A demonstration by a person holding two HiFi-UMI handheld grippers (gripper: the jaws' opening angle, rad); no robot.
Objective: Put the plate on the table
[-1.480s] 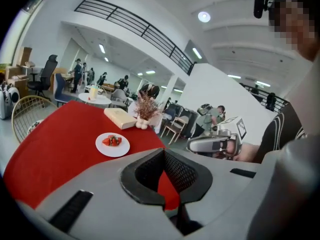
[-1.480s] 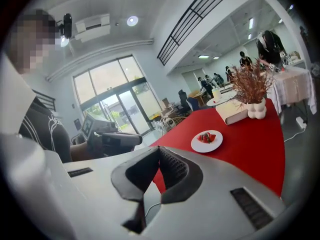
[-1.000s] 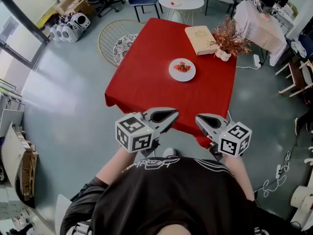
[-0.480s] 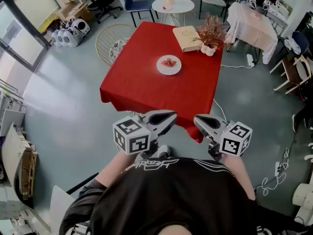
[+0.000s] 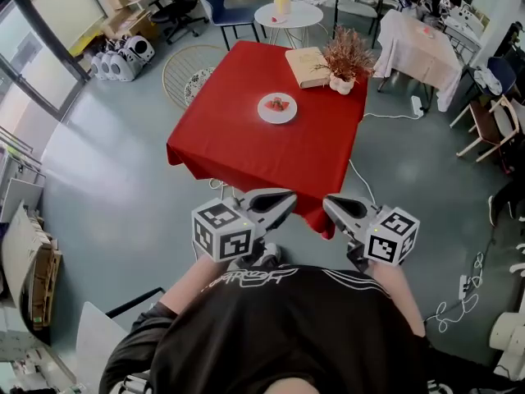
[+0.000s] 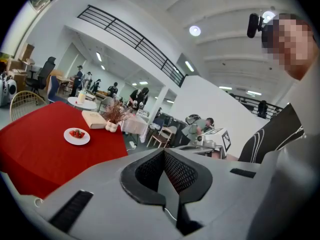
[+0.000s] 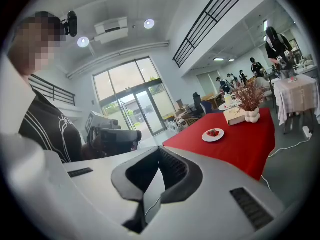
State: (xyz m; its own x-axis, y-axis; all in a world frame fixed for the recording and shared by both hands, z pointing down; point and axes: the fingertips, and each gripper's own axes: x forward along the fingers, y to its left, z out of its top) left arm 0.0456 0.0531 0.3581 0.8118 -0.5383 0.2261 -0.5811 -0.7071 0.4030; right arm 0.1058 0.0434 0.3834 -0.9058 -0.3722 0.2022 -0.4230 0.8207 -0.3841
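Note:
A white plate (image 5: 277,107) with strawberries rests near the middle of the red-clothed table (image 5: 238,150). Both grippers hang close to the person's chest, well short of the table's near edge and apart from the plate. My left gripper (image 5: 292,196) is shut with nothing in it. My right gripper (image 5: 327,203) is shut too, also empty. In the left gripper view the plate (image 6: 76,135) lies far off to the left, beyond the closed jaws of the left gripper (image 6: 164,152). The right gripper view shows the plate (image 7: 213,134) on the cloth, right of the right gripper (image 7: 159,149).
A tan book (image 5: 305,66) and a dried plant in a white vase (image 5: 344,60) stand at the table's far end. A wicker chair (image 5: 193,72) sits at its left, a round white table (image 5: 287,11) behind, a white-draped table (image 5: 422,43) and floor cables to the right.
The red table and plate have slid up and away in the head view, so the person now stands farther back. Both grippers keep their place before the chest, still shut.

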